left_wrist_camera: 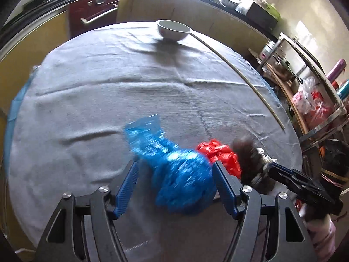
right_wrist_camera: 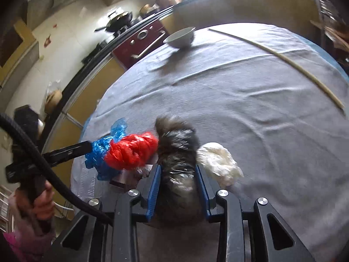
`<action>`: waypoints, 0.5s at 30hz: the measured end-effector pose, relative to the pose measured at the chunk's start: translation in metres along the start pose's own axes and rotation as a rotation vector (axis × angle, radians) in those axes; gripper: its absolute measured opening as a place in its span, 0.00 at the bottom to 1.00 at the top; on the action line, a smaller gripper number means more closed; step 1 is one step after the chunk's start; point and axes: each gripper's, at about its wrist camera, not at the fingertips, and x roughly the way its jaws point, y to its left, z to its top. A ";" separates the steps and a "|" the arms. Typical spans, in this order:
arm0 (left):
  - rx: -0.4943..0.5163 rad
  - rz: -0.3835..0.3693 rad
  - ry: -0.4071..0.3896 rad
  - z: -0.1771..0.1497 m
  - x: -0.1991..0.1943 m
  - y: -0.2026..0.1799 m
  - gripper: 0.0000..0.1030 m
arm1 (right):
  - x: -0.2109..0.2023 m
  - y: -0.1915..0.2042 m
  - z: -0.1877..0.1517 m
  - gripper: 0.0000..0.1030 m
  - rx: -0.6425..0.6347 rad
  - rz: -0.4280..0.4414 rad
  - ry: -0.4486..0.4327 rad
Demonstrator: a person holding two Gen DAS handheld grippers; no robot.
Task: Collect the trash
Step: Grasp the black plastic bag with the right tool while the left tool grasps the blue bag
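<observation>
- The crumpled blue plastic bag (left_wrist_camera: 181, 174) lies on the grey cloth-covered tabletop (left_wrist_camera: 109, 91), on the near side from the white ceramic bowl (left_wrist_camera: 173, 30) at the far edge; it looks very light, soft and slippery, so it should crush flat under any squeeze and is best taken across its bulky knotted middle, not by the loose flap that trails toward the bowl
- The crumpled red plastic bag (right_wrist_camera: 130, 152) sits touching the blue one, on its right as the left wrist view shows it; same thin film, likely to spring back open if only pinched at an edge
- The dark grey crumpled plastic wad (right_wrist_camera: 178, 159) lies just beside the red bag, and a wad of white tissue paper (right_wrist_camera: 220, 163) touches its far right side; both look weightless and compressible, with nothing fragile about them
- The left tool (left_wrist_camera: 175, 187) stands about half wide, its blue ribbed pads on either side of the blue bag; the right pad is at the bag's edge, the left pad stands clear, so I judge no grip yet
- The right tool (right_wrist_camera: 177, 185) has closed narrow on the dark grey wad, both pads pressing its sides
- Both tools slant steeply down at the tabletop from the near side, side by side, the left one reaching in low from the left in the right wrist view, with a hand (right_wrist_camera: 41, 203) on its handle
- A long thin wooden stick (right_wrist_camera: 283, 59) lies well apart, to the right of the bowl
</observation>
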 end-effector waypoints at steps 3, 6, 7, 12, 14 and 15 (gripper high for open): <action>-0.002 -0.001 0.027 0.001 0.014 -0.005 0.49 | -0.022 -0.018 -0.011 0.35 0.049 -0.009 -0.036; 0.008 0.030 -0.010 0.000 0.010 -0.009 0.42 | -0.042 -0.035 -0.022 0.35 0.097 0.018 -0.050; -0.001 0.034 -0.021 -0.001 0.006 -0.009 0.41 | -0.047 -0.036 -0.023 0.34 0.095 0.025 -0.060; 0.018 0.053 -0.083 -0.009 -0.026 -0.012 0.01 | -0.056 -0.034 -0.017 0.46 0.129 0.134 -0.069; 0.013 0.035 -0.099 -0.014 -0.037 -0.012 0.01 | -0.051 -0.026 -0.016 0.62 0.108 0.134 -0.069; 0.019 0.025 -0.103 -0.017 -0.041 -0.013 0.01 | -0.047 -0.022 -0.016 0.62 0.091 0.142 -0.069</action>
